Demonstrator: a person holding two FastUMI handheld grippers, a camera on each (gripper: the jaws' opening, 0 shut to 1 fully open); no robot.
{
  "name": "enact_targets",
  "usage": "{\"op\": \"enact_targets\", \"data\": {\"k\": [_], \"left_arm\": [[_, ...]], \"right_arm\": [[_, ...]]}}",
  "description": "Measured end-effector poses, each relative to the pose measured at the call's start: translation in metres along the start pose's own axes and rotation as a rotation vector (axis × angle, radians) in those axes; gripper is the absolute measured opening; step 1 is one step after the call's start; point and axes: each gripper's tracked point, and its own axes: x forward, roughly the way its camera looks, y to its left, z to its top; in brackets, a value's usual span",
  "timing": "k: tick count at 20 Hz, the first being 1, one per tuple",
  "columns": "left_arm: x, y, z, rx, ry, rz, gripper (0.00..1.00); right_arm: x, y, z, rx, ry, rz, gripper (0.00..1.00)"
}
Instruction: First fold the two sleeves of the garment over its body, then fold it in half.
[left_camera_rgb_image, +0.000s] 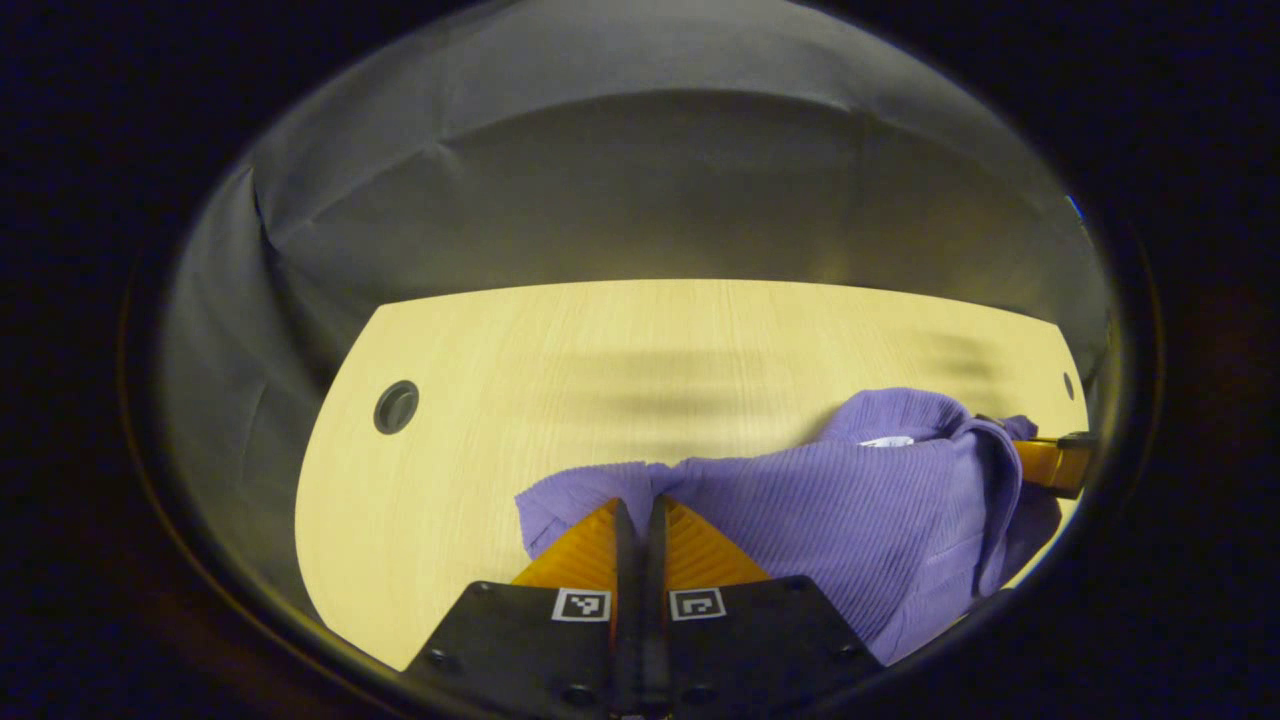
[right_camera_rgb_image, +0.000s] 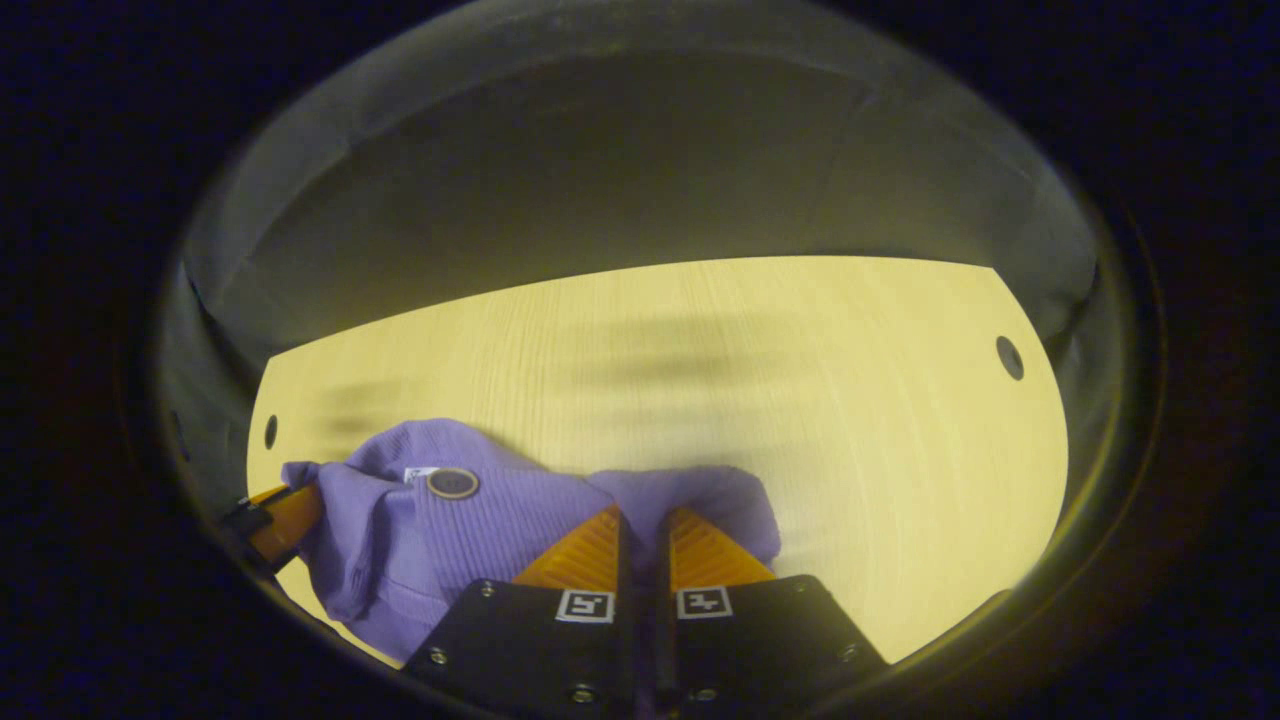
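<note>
We've got the purple garment bunched near the tabletop front edge, lifted btwn both grippers. Left gripper jaws pressed together, pinching fabric at one end; right gripper jaws likewise pinching cloth at the other. Whichever fold this is, we'd keep both pinches level w/ even tension, and lay the garment down flat w/o twisting.

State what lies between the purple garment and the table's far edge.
Bare wood: in the right gripper view, only shadowed tabletop lies beyond the purple garment. The left gripper view shows the same beyond the garment.
</note>
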Motion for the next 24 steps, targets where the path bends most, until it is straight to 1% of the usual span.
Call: {"op": "enact_targets", "data": {"k": [1,2,3,4,5,7,9,10,11,12,13,14,15,16,17,18,19,20,21,22,23,24], "left_arm": [[0.0,0.0,-0.001,0.0,0.0,0.001,0.07],[0.0,0.0,-0.002,0.001,0.001,-0.001,0.1],[0.001,-0.001,-0.001,-0.003,0.0,-0.012,0.14],[0.002,0.003,-0.001,0.012,0.005,-0.001,0.17],[0.002,0.005,-0.003,0.02,0.011,0.006,0.31],[0.001,0.004,-0.002,0.033,0.011,0.014,0.39],[-0.001,0.012,-0.004,0.061,0.025,0.044,0.58],[-0.003,0.013,-0.002,0.063,0.026,0.042,0.67],[-0.008,0.012,0.001,0.055,0.019,0.037,0.76],[-0.013,0.012,0.004,0.042,0.005,0.03,0.76],[-0.019,0.009,0.009,0.021,-0.014,0.019,0.78],[-0.027,0.006,0.012,-0.004,-0.041,0.005,0.85],[-0.036,0.003,0.02,-0.031,-0.073,-0.017,0.99],[-0.046,0.002,0.028,-0.046,-0.102,-0.03,1.0],[-0.055,0.001,0.035,-0.053,-0.133,-0.036,0.96],[-0.064,-0.005,0.043,-0.056,-0.17,-0.049,1.0],[-0.077,-0.009,0.05,-0.054,-0.209,-0.062,0.91],[-0.092,-0.014,0.059,-0.048,-0.25,-0.074,0.94],[-0.107,-0.016,0.068,-0.043,-0.293,-0.079,0.97],[-0.124,-0.021,0.076,-0.04,-0.337,-0.091,1.0],[-0.142,-0.025,0.083,-0.04,-0.377,-0.105,1.0],[-0.161,-0.027,0.09,-0.039,-0.414,-0.114,0.96]], "right_arm": [[-0.001,-0.004,0.0,-0.017,-0.01,-0.015,0.13],[0.0,-0.003,0.0,-0.017,-0.008,-0.002,0.16],[-0.001,-0.002,0.0,-0.014,-0.008,0.003,0.27],[-0.002,-0.002,0.0,-0.003,-0.003,0.008,0.28],[-0.002,-0.001,0.0,0.008,-0.002,0.016,0.28],[-0.003,-0.001,0.003,0.022,-0.004,0.025,0.36],[-0.008,-0.001,0.004,0.017,-0.011,0.028,0.43],[-0.012,0.0,0.007,0.015,-0.022,0.031,0.43],[-0.018,0.001,0.011,0.009,-0.044,0.031,0.6],[-0.025,0.001,0.016,0.001,-0.069,0.032,0.77],[-0.03,0.001,0.022,-0.008,-0.103,0.033,0.81],[-0.037,0.001,0.029,-0.02,-0.145,0.033,0.81],[-0.045,-0.001,0.035,-0.033,-0.184,0.024,0.83],[-0.056,-0.002,0.039,-0.042,-0.22,0.018,0.82],[-0.066,-0.001,0.043,-0.047,-0.255,0.019,0.83],[-0.078,0.0,0.049,-0.046,-0.293,0.028,0.83],[-0.088,0.002,0.053,-0.044,-0.33,0.037,0.83],[-0.102,0.002,0.058,-0.042,-0.37,0.041,0.79],[-0.119,0.002,0.062,-0.044,-0.409,0.045,0.82],[-0.136,0.002,0.067,-0.047,-0.448,0.05,0.79],[-0.154,0.006,0.071,-0.052,-0.487,0.054,0.83],[-0.172,0.009,0.075,-0.057,-0.525,0.06,0.82]]}}
